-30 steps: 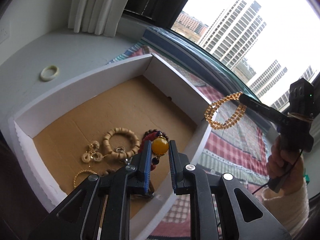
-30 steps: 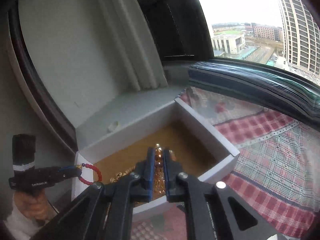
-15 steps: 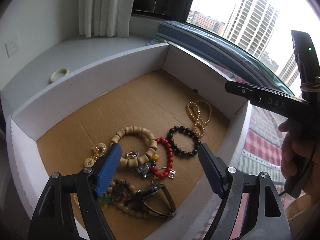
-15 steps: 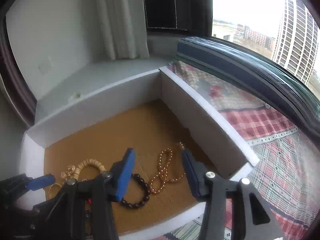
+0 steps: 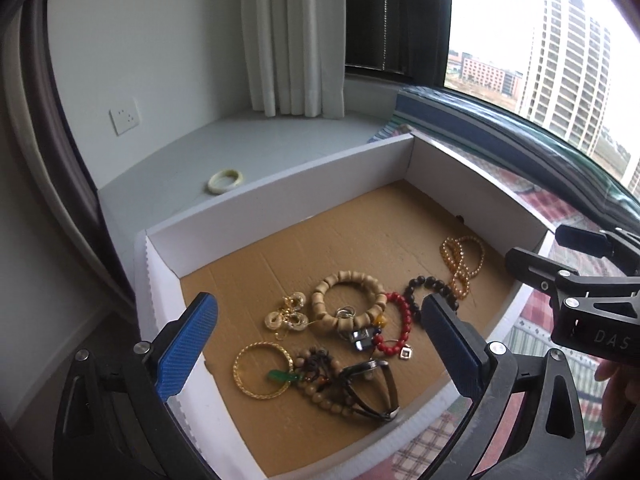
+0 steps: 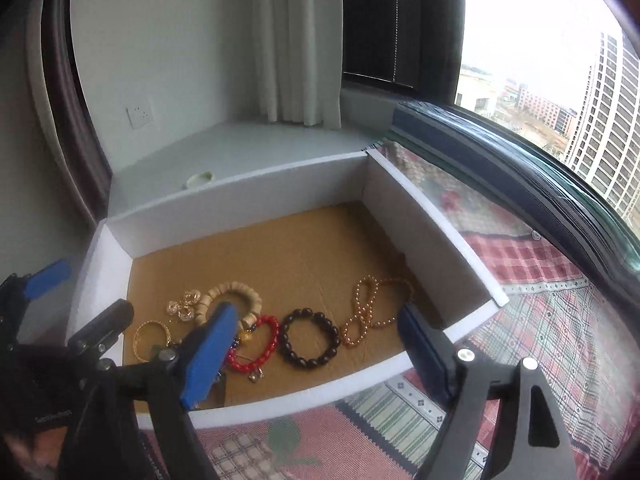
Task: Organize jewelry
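The left tool hangs over the near end of a white box with a brown cardboard floor; its 2 blue-padded jaws are spreading wide and nothing is between the pads. In the left wrist view, a heap of jewelry lies beyond and between the jaws, in the lower middle of the frame: a gold bangle with a green stone, a tan wooden bead bracelet, a red bead bracelet, gold ring-shaped charms and a dark metal piece nearest the camera. A black bead bracelet sits right of the red one, and a gold bead strand lies farther right, near the box's right wall.

The right tool is also opening with no thing between its jaws. In its view the black bead bracelet lies on the box floor between the 2 pads, the gold bead strand just right of it, the red bead bracelet beside the left pad.

Outside the box, a pale bangle rests on the grey window ledge in the upper left. A plaid cloth lies under the box at right.
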`<action>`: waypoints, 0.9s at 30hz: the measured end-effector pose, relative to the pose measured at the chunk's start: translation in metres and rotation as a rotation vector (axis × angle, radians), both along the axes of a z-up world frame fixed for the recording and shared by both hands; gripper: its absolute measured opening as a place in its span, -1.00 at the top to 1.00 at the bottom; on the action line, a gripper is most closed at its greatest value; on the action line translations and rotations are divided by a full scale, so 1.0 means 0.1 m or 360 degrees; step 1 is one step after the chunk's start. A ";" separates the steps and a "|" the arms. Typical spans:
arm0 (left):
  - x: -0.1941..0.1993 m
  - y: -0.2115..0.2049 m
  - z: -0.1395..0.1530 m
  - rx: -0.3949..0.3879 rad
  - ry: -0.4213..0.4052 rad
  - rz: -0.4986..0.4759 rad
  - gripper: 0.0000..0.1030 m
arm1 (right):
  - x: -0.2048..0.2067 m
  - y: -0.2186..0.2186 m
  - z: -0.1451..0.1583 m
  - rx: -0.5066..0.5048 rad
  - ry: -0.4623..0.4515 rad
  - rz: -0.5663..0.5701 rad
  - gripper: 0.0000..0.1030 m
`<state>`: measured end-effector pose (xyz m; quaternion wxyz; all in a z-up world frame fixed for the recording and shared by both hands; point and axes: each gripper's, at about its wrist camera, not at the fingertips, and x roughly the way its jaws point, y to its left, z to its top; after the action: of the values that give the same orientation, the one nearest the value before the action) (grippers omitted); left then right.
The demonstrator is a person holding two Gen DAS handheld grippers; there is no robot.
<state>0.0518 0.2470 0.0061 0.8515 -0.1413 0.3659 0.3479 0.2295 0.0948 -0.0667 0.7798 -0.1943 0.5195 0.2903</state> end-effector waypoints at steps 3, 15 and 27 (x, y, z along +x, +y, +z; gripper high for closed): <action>0.01 -0.03 0.00 0.0021 0.0045 0.0058 -0.97 | -0.06 0.04 -0.01 -0.0002 0.0024 0.0032 -0.62; -0.08 0.10 -0.01 -0.0061 0.0087 0.0148 -0.97 | -0.11 0.11 -0.13 -0.0088 0.0100 0.0008 -0.63; -0.22 0.24 -0.05 -0.0160 0.0135 0.0251 -0.99 | -0.18 0.19 -0.11 -0.0134 0.0081 0.0025 -0.63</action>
<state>0.0301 0.2711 0.0012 0.7971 -0.1972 0.4064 0.4008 0.2112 0.1141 -0.0775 0.7553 -0.2234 0.5494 0.2791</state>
